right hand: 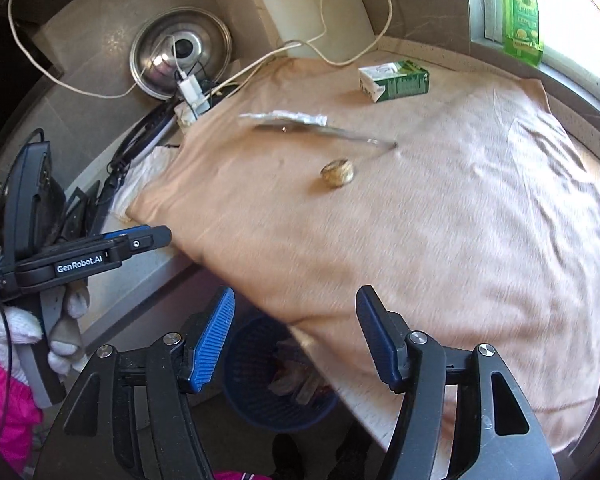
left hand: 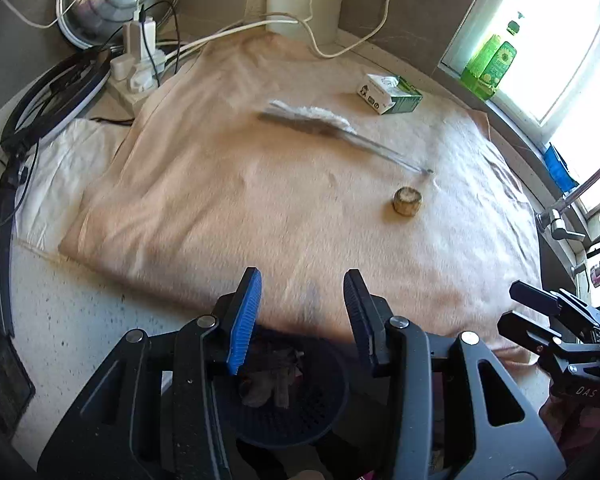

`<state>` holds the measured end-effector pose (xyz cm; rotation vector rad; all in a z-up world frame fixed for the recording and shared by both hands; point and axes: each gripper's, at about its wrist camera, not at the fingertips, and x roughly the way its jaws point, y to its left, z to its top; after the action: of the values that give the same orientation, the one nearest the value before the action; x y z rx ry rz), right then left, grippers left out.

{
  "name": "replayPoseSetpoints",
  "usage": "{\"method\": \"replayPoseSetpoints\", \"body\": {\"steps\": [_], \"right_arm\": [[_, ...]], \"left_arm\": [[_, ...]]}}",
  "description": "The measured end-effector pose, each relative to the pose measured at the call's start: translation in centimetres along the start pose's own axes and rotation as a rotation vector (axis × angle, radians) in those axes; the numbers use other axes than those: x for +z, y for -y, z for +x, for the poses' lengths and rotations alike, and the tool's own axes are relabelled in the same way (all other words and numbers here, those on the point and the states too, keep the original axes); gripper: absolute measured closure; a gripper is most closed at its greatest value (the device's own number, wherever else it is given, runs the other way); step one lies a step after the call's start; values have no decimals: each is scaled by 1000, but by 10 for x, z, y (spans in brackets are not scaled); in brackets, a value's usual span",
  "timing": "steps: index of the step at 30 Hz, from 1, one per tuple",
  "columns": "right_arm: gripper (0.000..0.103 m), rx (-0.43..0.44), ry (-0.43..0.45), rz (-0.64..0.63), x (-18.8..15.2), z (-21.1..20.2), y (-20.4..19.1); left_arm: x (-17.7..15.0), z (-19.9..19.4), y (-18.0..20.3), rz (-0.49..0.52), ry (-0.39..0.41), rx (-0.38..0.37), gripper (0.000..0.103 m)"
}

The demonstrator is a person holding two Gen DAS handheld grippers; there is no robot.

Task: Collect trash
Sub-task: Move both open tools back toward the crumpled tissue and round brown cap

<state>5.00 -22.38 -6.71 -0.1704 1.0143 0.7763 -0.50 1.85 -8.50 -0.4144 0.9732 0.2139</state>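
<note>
Both grippers [left hand: 302, 312] [right hand: 296, 332] gape over bin [left hand: 324, 420]

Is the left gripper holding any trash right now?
No, the left gripper is open and empty above the blue basket.

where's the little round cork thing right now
The cork lies on the peach cloth, right of centre in the left wrist view, just past the tip of the long plastic wrapper, and neither gripper touches it.

counter [left hand: 80, 320] speckled, pale. peach cloth [left hand: 260, 208] covers most of it; white cloth [left hand: 60, 176] beside it at left. on peach cloth: carton [left hand: 389, 94], wrapper [left hand: 312, 118], round cap [left hand: 407, 200]. power strip [left hand: 138, 76] and cables at back.
</note>
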Motion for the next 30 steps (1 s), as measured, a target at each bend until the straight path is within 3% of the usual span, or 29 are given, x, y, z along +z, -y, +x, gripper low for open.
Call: {"method": "replayPoseSetpoints", "body": {"steps": [10, 13, 22, 30], "right_arm": [[40, 43, -6, -9, 50, 18, 31], [40, 50, -15, -19, 59, 25, 35], [40, 68, -54, -45, 79, 50, 41], [40, 84, -76, -43, 88, 67, 43]], "left_arm": [[79, 22, 29, 45, 42, 8, 58], [99, 37, 33, 51, 20, -1, 46], [146, 93, 42, 85, -78, 39, 43], [153, 140, 57, 193, -161, 118, 43]]}}
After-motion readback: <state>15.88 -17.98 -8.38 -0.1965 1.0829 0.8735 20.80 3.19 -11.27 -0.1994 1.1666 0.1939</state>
